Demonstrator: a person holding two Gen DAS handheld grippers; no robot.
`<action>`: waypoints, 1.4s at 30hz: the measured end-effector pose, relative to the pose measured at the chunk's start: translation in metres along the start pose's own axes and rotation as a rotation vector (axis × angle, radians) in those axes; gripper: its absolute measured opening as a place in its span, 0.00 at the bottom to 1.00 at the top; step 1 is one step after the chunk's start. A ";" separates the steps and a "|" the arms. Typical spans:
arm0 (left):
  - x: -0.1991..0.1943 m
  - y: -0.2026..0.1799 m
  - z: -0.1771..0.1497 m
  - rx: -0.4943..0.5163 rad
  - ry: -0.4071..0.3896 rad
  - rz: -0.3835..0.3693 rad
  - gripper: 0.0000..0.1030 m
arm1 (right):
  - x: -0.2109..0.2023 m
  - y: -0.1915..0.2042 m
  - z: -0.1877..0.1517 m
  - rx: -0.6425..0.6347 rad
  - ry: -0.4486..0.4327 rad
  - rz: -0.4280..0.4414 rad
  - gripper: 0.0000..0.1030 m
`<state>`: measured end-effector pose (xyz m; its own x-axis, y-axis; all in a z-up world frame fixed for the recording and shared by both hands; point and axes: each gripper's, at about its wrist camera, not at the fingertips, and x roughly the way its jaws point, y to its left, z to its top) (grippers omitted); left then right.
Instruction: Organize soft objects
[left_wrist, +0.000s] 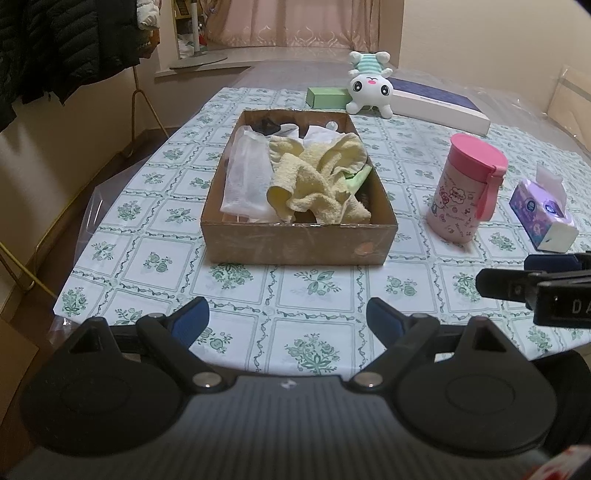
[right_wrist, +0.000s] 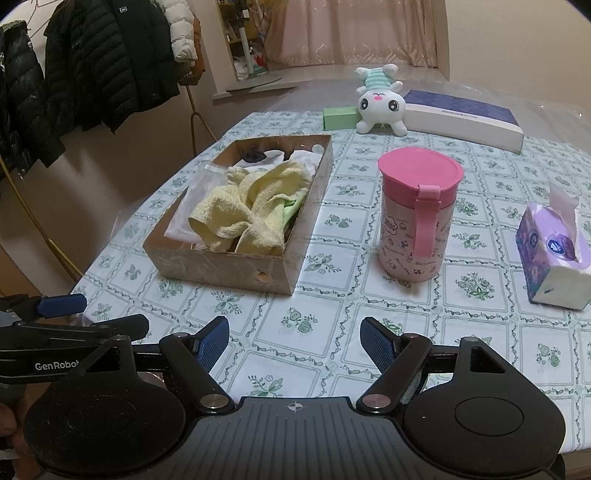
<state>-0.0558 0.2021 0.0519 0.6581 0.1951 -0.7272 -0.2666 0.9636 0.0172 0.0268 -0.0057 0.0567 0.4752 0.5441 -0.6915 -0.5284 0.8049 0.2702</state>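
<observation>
Both grippers hung low over the near table edge, apart from everything: left gripper (left_wrist: 287, 317) and right gripper (right_wrist: 294, 338) each had jaws spread wide with nothing between them. Ahead sat one cardboard box (left_wrist: 299, 240) on the table (left_wrist: 325, 280), holding one crumpled yellow towel (left_wrist: 317, 181), one white cloth (left_wrist: 245, 173) at its left, and something green under the towel; smaller dark and white pieces at the far end could not be counted. One plush toy (left_wrist: 369, 86) lay beyond the box, outside it. One pink cup (right_wrist: 419, 214) and one tissue pack (right_wrist: 554, 254) stood right. Judged stage: between picks. Next move likely requires reaching past the box for the plush.
</observation>
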 end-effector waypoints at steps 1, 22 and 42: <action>0.000 0.000 0.000 -0.001 0.000 0.001 0.88 | 0.001 0.000 0.000 -0.001 0.001 0.000 0.75; -0.001 0.003 0.001 -0.007 -0.008 0.010 0.88 | 0.003 -0.001 -0.003 -0.007 0.012 -0.001 0.75; -0.001 0.002 0.002 -0.005 -0.009 0.009 0.88 | 0.003 -0.001 -0.002 -0.005 0.011 -0.001 0.75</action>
<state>-0.0562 0.2045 0.0539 0.6619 0.2057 -0.7208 -0.2764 0.9608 0.0204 0.0272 -0.0054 0.0533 0.4679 0.5409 -0.6990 -0.5316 0.8040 0.2664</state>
